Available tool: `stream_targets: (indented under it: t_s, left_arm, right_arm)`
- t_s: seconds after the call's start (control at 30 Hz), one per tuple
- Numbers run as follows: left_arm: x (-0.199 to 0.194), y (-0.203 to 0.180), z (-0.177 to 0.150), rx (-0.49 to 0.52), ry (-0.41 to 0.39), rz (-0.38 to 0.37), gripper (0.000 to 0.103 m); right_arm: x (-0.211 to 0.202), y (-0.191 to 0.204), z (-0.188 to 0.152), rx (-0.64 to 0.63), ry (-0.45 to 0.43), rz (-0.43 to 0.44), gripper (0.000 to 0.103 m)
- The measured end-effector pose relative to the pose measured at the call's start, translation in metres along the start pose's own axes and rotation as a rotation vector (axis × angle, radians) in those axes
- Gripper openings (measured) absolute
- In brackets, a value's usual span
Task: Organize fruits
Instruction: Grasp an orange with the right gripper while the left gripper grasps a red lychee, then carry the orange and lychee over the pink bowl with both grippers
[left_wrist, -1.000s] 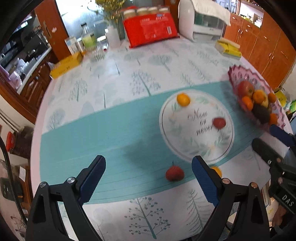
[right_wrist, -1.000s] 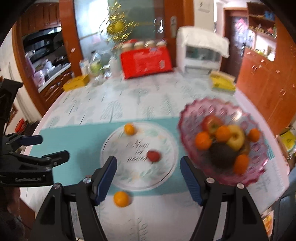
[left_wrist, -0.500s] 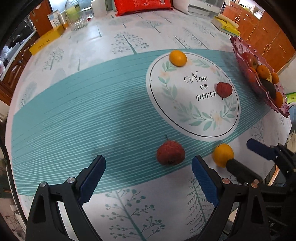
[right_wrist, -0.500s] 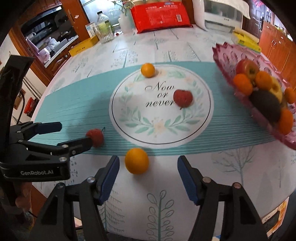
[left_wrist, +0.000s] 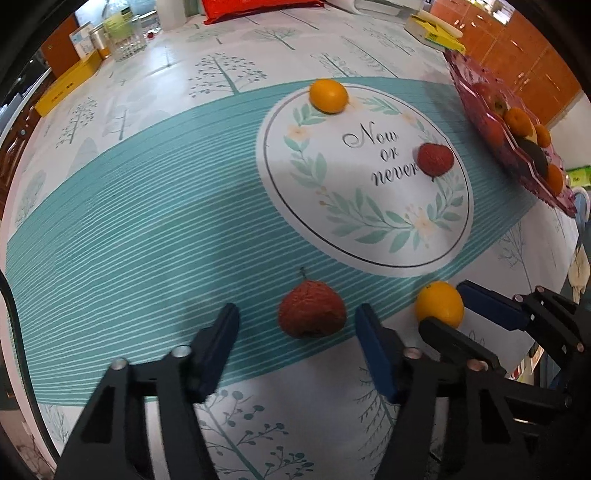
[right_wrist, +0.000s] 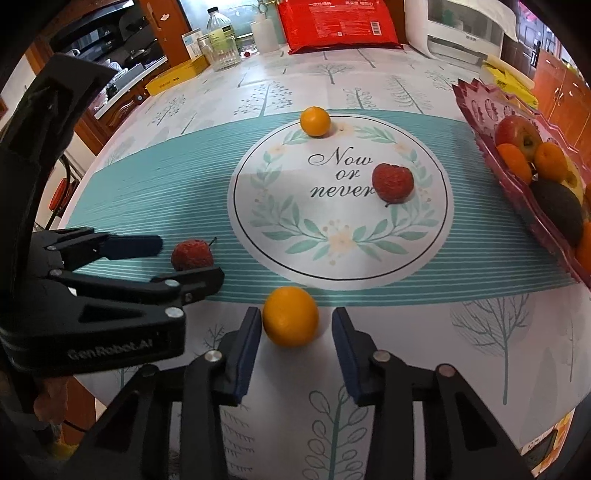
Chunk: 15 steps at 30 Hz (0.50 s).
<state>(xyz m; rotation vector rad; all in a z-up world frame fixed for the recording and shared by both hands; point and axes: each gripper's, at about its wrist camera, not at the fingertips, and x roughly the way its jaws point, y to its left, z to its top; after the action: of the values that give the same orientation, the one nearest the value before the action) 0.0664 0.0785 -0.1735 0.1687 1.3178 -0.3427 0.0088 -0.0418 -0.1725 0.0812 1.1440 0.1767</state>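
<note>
A wrinkled red fruit (left_wrist: 312, 314) lies on the teal stripe between the fingers of my left gripper (left_wrist: 295, 314), whose jaws are closing with a gap on each side. An orange (right_wrist: 290, 316) sits between the fingers of my right gripper (right_wrist: 296, 314); its jaws are closing, the left pad at the peel and a slit showing on the right. The right wrist view shows the left gripper (right_wrist: 191, 258) around the red fruit (right_wrist: 192, 254). A second orange (right_wrist: 314, 122) and a second red fruit (right_wrist: 392, 182) lie on the printed circle. The pink bowl (right_wrist: 476, 107) at right holds several fruits.
At the far end stand a red bag (right_wrist: 340, 22), a bottle (right_wrist: 219, 37), a yellow box (right_wrist: 177, 75) and a white appliance (right_wrist: 461, 33). Yellow packs (right_wrist: 509, 79) lie behind the bowl. The table's near edge runs just below both grippers.
Both grippers have come down close to the tablecloth. The left jaws narrowed around the red fruit and the right jaws narrowed around the orange.
</note>
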Motion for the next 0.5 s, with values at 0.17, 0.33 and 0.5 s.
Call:
stream_targets:
  t_s: [0.17, 0.33, 0.5]
  left_arm:
    - [0.0003, -0.0049, 0.0009, 0.021, -0.005, -0.004, 0.037]
    - [-0.0005, -0.0061, -0.0003, 0.023, -0.004, -0.015, 0.033]
    - [-0.0023, -0.0057, -0.0010, 0.009, 0.009, -0.029, 0.032]
  right_arm:
    - [0.0032, 0.0024, 0.0003, -0.007, 0.012, 0.009, 0.033]
    - [0.0032, 0.0022, 0.0008, -0.006, 0.010, 0.012, 0.032]
    - [0.0022, 0.0027, 0.0008, -0.007, 0.010, 0.016, 0.031]
